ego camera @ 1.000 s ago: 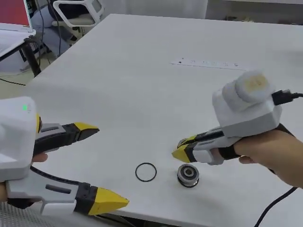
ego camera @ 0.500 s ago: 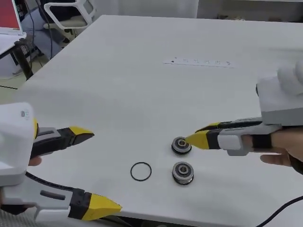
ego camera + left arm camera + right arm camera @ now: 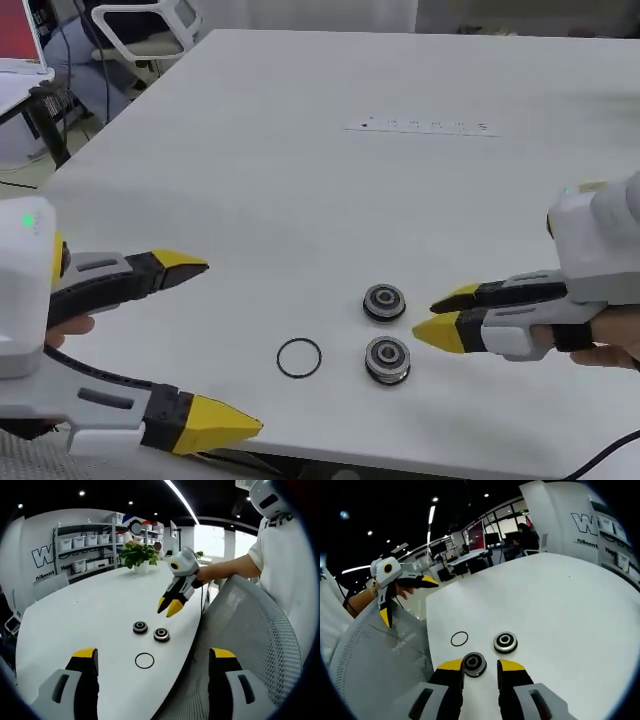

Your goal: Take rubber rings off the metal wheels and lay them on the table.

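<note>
- My left gripper [image 3: 200,345] is nearest to me, at the table's front edge. Its yellow-tipped jaws stand wide apart and have hold of nothing.
- Just beyond it one black rubber ring [image 3: 299,358] lies flat on the white table [image 3: 300,180], loose and touching neither wheel.
- Right of the ring, near but apart from it, sits the nearer metal wheel [image 3: 387,359], lying flat with its hub facing up. Its rim looks dark, but I cannot tell whether that is a ring on it.
- My right gripper [image 3: 432,318] comes in from the right, held in my hand [image 3: 612,345], with its tips pointing at the two wheels. Its jaws are parted only a little and grip nothing. In the right gripper view the nearer wheel sits just past the tip of one jaw, partly in the narrow gap. I cannot tell whether it touches.
- The farther metal wheel [image 3: 384,302] lies flat just behind the nearer one, with a small gap between them, and left of the right gripper's upper tip.
- Farther back on the table is a thin printed strip [image 3: 425,127], too small to read.
- Past the table's far left corner stands an office chair [image 3: 150,30].
- In the left gripper view a potted plant [image 3: 137,556] stands at the table's far end.
</note>
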`<action>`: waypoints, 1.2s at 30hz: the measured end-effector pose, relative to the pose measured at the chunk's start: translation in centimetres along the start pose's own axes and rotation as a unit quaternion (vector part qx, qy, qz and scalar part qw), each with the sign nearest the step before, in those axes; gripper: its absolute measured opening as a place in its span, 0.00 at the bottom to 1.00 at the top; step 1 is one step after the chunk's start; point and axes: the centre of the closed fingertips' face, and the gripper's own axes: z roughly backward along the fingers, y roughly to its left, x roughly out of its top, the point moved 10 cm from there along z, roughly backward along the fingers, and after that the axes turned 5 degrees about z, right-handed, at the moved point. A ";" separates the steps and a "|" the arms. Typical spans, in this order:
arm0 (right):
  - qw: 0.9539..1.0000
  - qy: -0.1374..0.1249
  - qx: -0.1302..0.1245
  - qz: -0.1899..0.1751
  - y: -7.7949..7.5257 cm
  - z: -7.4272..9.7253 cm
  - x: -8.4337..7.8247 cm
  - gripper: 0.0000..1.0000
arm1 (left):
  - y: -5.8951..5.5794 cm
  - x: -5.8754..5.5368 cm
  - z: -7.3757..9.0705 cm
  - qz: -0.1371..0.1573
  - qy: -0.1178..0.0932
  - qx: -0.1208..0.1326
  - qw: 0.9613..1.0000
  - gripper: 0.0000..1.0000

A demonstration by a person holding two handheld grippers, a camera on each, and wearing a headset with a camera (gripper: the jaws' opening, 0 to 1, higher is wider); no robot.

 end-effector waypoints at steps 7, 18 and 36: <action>1.000 0.019 0.009 0.013 0.0 -0.6 -0.6 0.24 | 0.3 2.9 -0.9 -0.028 -0.012 -0.027 0.999 0.90; 0.997 0.065 0.022 0.046 0.1 -1.5 -1.7 0.24 | 1.3 6.5 -4.5 -0.065 -0.027 -0.065 0.995 0.85; 0.995 0.071 0.019 0.065 0.2 -2.5 -2.2 0.23 | 1.2 4.9 -13.2 -0.100 0.001 -0.102 0.990 0.63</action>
